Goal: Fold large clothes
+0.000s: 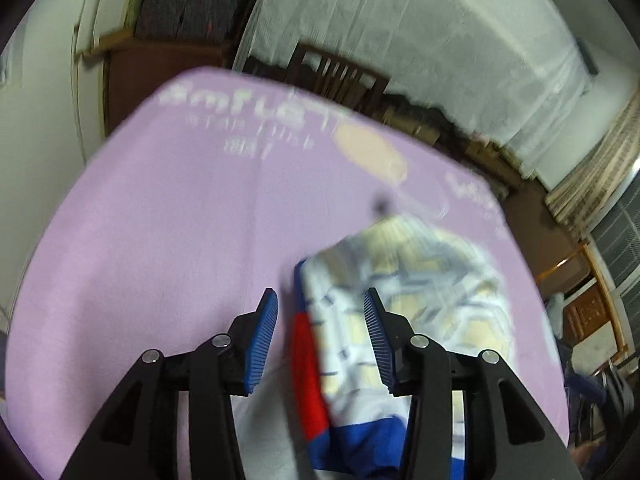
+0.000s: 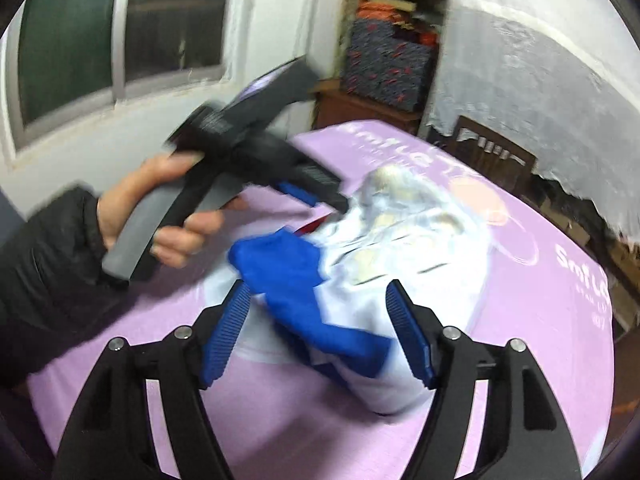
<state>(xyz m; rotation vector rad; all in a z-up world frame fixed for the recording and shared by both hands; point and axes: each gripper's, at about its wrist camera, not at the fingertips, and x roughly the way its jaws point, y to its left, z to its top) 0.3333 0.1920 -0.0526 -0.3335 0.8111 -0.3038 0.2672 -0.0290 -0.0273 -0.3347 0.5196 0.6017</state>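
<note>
1. The left gripper (image 1: pixel 320 336) has its blue pads apart with nothing pinched. The pads sit on either side of the garment's (image 1: pixel 404 320) red-and-blue edge, with a visible gap to the cloth on both sides.
2. That garment is a bunched, partly folded piece, white with a pale yellow and grey pattern and blue and red trim. It lies on the lilac table cover (image 1: pixel 160 240), right in front of the left claw and running off to its right.
3. The right gripper (image 2: pixel 320 332) is spread wide and also holds nothing. Its pads straddle the near end of the garment (image 2: pixel 400 240), with a blue fold of it lying between them, closer to the left pad.
4. From the right wrist view, the left gripper (image 2: pixel 320 196) shows up ahead and to the left, held by a hand (image 2: pixel 160 208) in a dark sleeve (image 2: pixel 48 260). Its tip is at the far left side of the garment, but it's too blurry to say if it touches.
5. Beyond both claws, past the far edge of the cover, there's a dark wooden chair (image 1: pixel 340 76) and a white lace curtain (image 1: pixel 440 40).
6. Everything's motion-blurred, so the fine fabric details are hard to read.
</note>
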